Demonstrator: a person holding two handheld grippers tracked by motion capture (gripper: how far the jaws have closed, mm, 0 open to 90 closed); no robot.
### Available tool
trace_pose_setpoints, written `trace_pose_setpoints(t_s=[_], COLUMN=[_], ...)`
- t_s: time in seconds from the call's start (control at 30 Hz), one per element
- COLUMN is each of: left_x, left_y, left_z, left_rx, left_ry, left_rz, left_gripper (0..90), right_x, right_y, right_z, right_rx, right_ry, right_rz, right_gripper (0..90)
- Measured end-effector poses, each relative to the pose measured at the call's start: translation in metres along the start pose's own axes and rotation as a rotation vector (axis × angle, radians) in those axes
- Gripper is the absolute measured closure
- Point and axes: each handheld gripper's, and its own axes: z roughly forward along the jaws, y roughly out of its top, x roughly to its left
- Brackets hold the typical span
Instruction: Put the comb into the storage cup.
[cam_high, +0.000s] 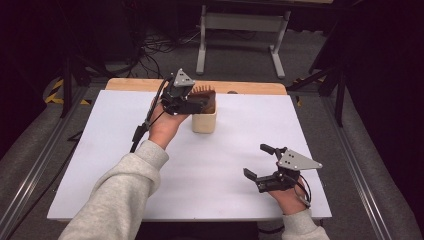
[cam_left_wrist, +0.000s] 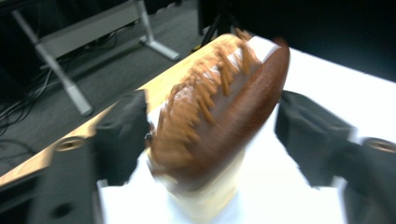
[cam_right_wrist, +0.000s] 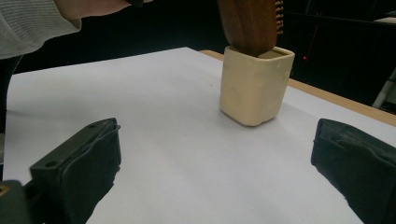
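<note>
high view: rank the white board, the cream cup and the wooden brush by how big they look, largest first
1. white board, by far the largest.
2. cream cup.
3. wooden brush, though its lower end sits inside the cup and the left gripper covers part of it, so the last two places are unsure.

Dim room, grey floor

Behind the white worktop (cam_high: 150, 165) stands a grey metal table frame (cam_high: 240, 30); black cables (cam_high: 155, 47) lie on the carpet.

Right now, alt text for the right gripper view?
A cream square cup stands on the white table with a brown wooden brush upright in it. The right hand-held gripper is open and empty in front.
</note>
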Motion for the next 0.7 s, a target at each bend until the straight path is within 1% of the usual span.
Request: trace_pose_setpoints(t_s=[0.07,0.13,0.17,0.23,0.3,0.37,0.5,0.53,0.6,0.7], left_x=[-0.001,-0.001,-0.002,-0.003,-0.004,-0.004,-0.004,-0.004,-0.004,-0.004], left_y=[0.001,0.002,0.002,0.003,0.004,0.004,0.006,0.006,0.006,0.006], left_z=[-0.002,-0.004,-0.004,-0.007,-0.010,-0.015,-0.023,-0.027,-0.033,-0.042], left_rx=[-0.020,-0.040,-0.055,-0.073,-0.090,-0.103,-0.136,-0.150,-0.171,-0.201], left_ry=[-0.013,-0.040,-0.056,-0.060,-0.073,-0.076,-0.092,-0.099,-0.098,-0.109], left_rz=[0.013,0.016,0.002,0.010,0.003,0.012,0.013,0.016,0.027,0.030], left_gripper=[21.3,16.5,15.1,14.1,11.5,8.4,5.3,4.6,3.1,1.9], right_x=[0.000,0.000,0.000,0.000,0.000,-0.001,-0.002,-0.002,-0.002,-0.003], right_y=[0.000,0.000,0.000,0.000,0.000,0.000,0.001,0.001,0.002,0.002], right_z=[0.000,0.000,0.000,0.000,0.000,0.000,0.000,0.000,0.001,0.003], right_rx=[-0.001,-0.001,-0.001,0.000,-0.002,-0.003,-0.007,-0.008,-0.009,-0.010], right_ry=[0.002,0.003,0.003,0.002,0.002,0.003,0.002,0.001,0.002,0.002], right_rz=[0.002,0.002,0.002,0.000,0.002,0.002,0.002,0.003,0.002,0.005], right_gripper=[2.2,2.2,2.2,2.2,2.1,2.2,2.2,2.2,2.2,2.2])
